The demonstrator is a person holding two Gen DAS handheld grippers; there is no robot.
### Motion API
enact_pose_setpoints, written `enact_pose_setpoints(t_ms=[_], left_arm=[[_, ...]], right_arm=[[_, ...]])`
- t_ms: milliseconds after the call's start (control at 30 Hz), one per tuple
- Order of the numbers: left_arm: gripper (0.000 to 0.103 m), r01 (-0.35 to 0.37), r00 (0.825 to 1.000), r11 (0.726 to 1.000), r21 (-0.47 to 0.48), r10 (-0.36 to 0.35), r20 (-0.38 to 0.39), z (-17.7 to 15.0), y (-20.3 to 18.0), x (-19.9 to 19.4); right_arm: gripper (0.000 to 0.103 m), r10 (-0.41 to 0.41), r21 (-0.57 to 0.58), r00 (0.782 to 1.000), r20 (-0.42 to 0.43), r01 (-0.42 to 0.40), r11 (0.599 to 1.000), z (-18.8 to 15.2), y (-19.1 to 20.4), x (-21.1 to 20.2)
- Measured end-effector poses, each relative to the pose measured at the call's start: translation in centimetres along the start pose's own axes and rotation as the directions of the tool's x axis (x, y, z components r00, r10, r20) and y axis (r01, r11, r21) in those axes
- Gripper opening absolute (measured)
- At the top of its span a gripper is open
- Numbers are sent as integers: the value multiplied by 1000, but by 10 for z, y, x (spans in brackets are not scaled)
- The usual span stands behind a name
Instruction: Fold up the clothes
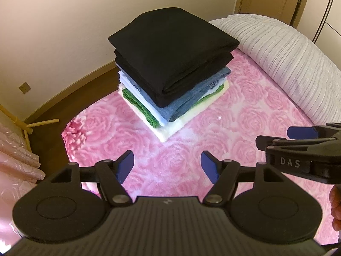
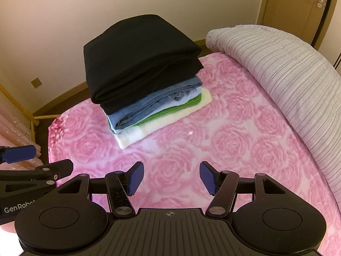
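A stack of folded clothes (image 1: pixel 170 70) stands on the pink rose-patterned bed cover (image 1: pixel 223 128). A black garment (image 1: pixel 172 40) lies on top, over blue-grey, pale blue, green and cream pieces. The stack also shows in the right wrist view (image 2: pixel 145 79). My left gripper (image 1: pixel 167 166) is open and empty, held above the cover short of the stack. My right gripper (image 2: pixel 170 177) is open and empty, also short of the stack. The right gripper shows at the right edge of the left wrist view (image 1: pixel 302 147); the left gripper shows at the left edge of the right wrist view (image 2: pixel 32 166).
A rolled grey-white ribbed quilt (image 1: pixel 287 64) lies along the right side of the bed. The bed's left edge drops to a wooden floor (image 1: pixel 70 106) by a cream wall. Pink fabric (image 1: pixel 15 160) and a wooden rack (image 1: pixel 29 125) stand at the left. A door (image 2: pixel 298 6) is at the far right.
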State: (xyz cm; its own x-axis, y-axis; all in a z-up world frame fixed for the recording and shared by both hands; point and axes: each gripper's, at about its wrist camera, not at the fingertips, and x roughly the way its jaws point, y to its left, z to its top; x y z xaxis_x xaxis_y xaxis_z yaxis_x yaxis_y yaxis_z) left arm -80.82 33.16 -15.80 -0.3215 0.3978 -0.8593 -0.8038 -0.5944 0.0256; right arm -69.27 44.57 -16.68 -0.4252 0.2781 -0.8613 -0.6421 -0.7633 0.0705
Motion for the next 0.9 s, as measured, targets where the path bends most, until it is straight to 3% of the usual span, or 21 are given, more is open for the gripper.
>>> enact_pose_setpoints(t_ms=[900], left_arm=[[66, -13, 1000, 1000, -18, 13, -5, 14, 5, 26]], right_arm=[[62, -15, 17, 1000, -15, 15, 1000, 12, -6, 14]])
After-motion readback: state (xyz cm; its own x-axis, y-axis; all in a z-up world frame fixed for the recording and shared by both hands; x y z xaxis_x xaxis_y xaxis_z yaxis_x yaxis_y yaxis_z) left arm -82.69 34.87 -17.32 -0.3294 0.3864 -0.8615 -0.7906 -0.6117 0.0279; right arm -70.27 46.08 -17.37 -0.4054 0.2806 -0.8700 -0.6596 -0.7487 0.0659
